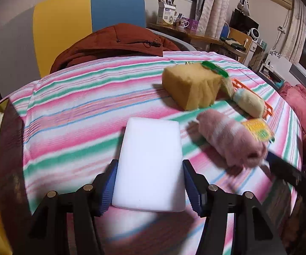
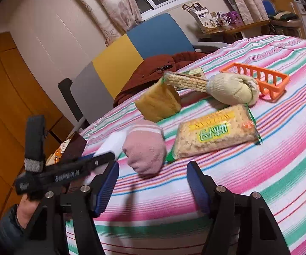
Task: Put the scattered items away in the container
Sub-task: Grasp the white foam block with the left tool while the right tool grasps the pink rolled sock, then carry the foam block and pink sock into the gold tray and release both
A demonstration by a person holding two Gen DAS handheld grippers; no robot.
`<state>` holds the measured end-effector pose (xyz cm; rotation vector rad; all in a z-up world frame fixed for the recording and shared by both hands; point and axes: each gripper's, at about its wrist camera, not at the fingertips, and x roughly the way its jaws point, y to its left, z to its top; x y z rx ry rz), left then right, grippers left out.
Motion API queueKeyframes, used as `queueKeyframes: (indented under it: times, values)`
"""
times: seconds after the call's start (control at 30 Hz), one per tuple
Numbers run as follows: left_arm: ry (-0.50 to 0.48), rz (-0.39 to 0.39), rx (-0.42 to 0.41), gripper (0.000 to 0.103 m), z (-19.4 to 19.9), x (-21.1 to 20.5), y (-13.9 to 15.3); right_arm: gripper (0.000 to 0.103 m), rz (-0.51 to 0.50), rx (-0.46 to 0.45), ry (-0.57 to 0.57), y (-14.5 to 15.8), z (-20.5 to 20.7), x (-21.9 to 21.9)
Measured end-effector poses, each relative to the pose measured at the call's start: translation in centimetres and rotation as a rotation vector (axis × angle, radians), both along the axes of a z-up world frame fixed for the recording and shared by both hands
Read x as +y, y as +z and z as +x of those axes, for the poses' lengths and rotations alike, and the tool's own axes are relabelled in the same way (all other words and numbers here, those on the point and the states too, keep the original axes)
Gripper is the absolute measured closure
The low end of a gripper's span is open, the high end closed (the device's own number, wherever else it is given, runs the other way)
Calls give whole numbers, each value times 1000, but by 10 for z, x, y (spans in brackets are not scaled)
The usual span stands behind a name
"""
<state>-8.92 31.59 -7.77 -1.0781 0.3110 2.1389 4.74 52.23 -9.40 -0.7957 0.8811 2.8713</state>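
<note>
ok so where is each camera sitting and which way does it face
Left wrist: sits on the left gripper, facing across the striped cloth toward the coloured chair; its blue pads flank the white foam block.
Right wrist: sits on the right gripper, open over the cloth, facing the flat cracker packet; the left gripper and a hand show at left.
Shared: pink rolled sock, yellow sponge block, orange plastic rack.

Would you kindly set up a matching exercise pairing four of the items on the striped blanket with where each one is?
Items:
1. white sponge
2. pink sock roll
3. cream sock roll
4. yellow sponge

Places:
A. against the orange basket
B. between the left gripper fingers
C. beside the cracker packet
D. nearest the brown jacket

Pairs: 1-B, 2-C, 3-A, 4-D
</note>
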Motion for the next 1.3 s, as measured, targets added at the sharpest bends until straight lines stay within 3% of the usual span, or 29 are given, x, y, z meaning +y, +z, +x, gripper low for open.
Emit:
queueKeyframes:
  times: [0.17, 0.4, 0.53, 0.87, 1.07, 1.3]
  values:
    - [-3, -18, 24, 43, 25, -18, 0, 37, 74, 15, 41, 19, -18, -12]
    - [-2, 5, 33, 43, 30, -23, -4, 37, 163, -72, 63, 22, -64, -18]
    - [-3, 23, 16, 42, 26, -24, -5, 52, 170, -119, 81, 15, -78, -18]
    - [-4, 23, 27, 41, 26, -20, -8, 54, 144, -170, 66, 4, -83, -13]
    - [2, 44, 27, 44, 26, -24, -7, 67, 196, -189, 50, 5, -82, -20]
    - [-33, 77, 65, 44, 48, -30, 5, 72, 210, -183, 35, 8, -60, -33]
